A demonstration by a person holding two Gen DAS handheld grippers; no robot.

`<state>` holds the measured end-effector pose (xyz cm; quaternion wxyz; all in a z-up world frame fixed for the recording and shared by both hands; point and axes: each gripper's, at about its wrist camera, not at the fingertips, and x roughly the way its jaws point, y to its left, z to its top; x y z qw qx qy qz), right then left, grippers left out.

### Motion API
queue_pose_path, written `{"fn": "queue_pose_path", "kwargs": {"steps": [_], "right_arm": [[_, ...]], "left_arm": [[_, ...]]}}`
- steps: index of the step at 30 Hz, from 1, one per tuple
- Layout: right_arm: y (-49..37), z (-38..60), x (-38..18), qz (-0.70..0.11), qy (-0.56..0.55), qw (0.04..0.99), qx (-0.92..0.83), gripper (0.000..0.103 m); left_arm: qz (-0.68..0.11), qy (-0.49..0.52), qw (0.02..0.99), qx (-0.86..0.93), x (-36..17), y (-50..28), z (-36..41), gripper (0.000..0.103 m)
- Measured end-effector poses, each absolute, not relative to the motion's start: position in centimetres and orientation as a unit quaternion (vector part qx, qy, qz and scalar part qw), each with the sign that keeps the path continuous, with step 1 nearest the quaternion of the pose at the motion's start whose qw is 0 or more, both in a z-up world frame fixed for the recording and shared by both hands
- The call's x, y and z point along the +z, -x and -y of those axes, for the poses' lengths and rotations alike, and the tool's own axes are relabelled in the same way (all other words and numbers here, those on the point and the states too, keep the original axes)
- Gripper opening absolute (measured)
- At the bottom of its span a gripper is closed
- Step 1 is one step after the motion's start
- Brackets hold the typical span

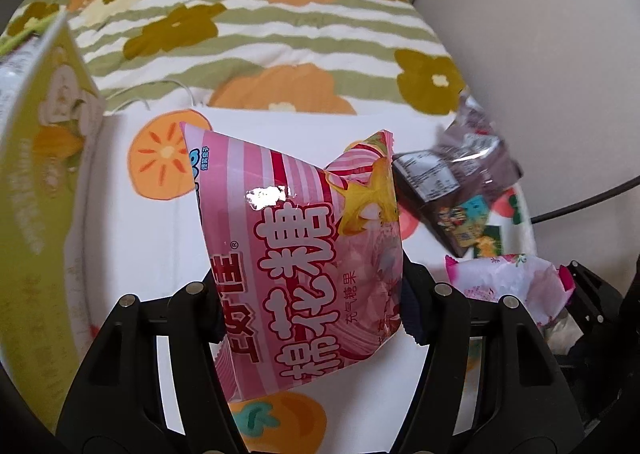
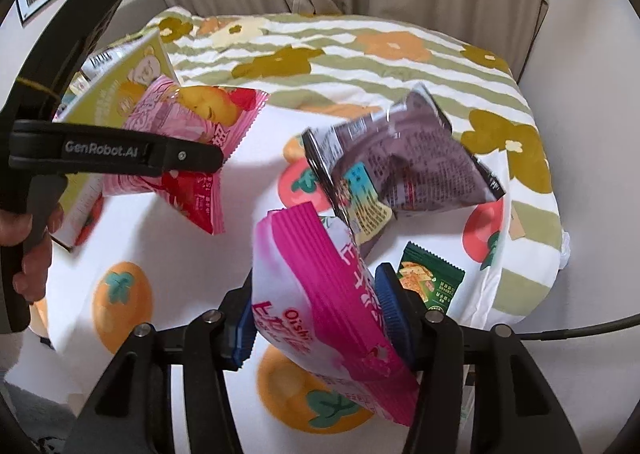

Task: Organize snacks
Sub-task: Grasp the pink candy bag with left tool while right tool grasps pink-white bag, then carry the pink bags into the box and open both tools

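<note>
My left gripper (image 1: pixel 312 310) is shut on a pink striped marshmallow bag (image 1: pixel 304 238), which it holds upright above the white persimmon-print sheet (image 1: pixel 160 246). The right wrist view shows that same left gripper (image 2: pixel 216 157) side-on, clamped across the pink bag (image 2: pixel 192 133), with a hand (image 2: pixel 24 246) on its handle. My right gripper (image 2: pixel 320 318) is shut on a pink-and-white Oishi snack bag (image 2: pixel 320 294), its blue pads (image 2: pixel 390 306) pressing both sides. That bag (image 1: pixel 508 286) also shows at the right edge of the left wrist view.
A purple snack bag (image 2: pixel 404 161) and a small green packet (image 2: pixel 432 282) lie on the sheet. A yellow-green box (image 1: pixel 36 173) stands at the left. A striped floral quilt (image 1: pixel 280 25) is bunched behind. A black cable (image 2: pixel 580 328) runs at the right.
</note>
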<state>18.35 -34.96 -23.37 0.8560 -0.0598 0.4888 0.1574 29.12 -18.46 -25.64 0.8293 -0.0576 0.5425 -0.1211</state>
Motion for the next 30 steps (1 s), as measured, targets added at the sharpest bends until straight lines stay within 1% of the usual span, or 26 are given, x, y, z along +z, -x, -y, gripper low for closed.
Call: {"fn": "queue_pose_path", "kwargs": {"steps": [9,13,17,20,24,30], "right_arm": [[-17.4,32.4,-16.8,-0.443,0.044,0.881,0.16,0.048],[-17.5,29.3,-13.0,-0.42,0.026,0.888,0.185,0.047],[-17.7,25.3,-10.6,-0.407,0.007,0.887,0.218,0.046],[-17.9,21.4,-9.2,-0.396,0.009,0.886,0.239,0.046],[-18.2,16.4,-8.0,-0.387,0.002,0.883,0.266,0.046],[-18.7,9.7,-7.8,-0.388,0.001,0.878,0.282,0.046]], "left_arm": [[-0.484,0.083,0.863,-0.118,-16.8,-26.0,13.4,0.06],[-0.455,0.085,0.88,-0.105,-12.9,-24.5,9.3,0.06],[-0.436,0.092,0.892,-0.08,-10.3,-23.1,4.2,0.061],[-0.428,0.099,0.897,-0.057,-8.9,-22.2,-0.4,0.061],[-0.428,0.1,0.898,-0.03,-8.4,-21.6,-5.6,0.061],[-0.449,0.106,0.887,-0.011,-9.9,-21.9,-13.1,0.061]]}}
